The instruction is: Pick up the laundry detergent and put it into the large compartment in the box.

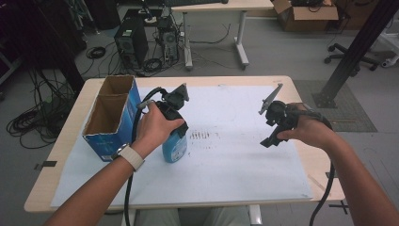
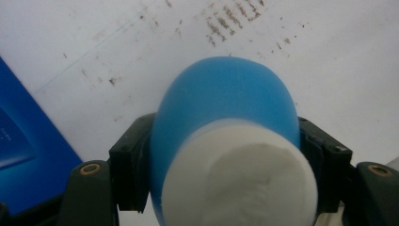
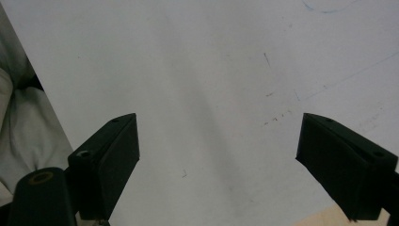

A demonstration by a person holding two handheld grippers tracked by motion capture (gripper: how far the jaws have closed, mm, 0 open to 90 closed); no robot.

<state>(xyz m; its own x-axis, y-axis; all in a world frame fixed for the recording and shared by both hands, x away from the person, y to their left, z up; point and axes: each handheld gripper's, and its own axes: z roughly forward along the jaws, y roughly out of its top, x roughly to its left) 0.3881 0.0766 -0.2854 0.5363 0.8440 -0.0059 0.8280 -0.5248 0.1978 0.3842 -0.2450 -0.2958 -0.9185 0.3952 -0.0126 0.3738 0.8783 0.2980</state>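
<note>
Blue bottle [image 1: 174, 147] clamped upright in left tool [image 2: 226, 155], beside open cardboard box [image 1: 109, 115], right tool [image 3: 219, 155] jaws apart.

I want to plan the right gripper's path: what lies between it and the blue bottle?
Only bare white paper with dark smudges, seen in the high view, between the right gripper and the blue bottle.

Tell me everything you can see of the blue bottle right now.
The blue bottle has a rounded, matte, plastic-looking body and a white cap. It stands upright on the white sheet, just right of the open blue box; whether they touch is unclear. The left gripper comes down over it, jaws pressed against opposite sides just under the cap. A pale label on its body shows in the high view.
</note>
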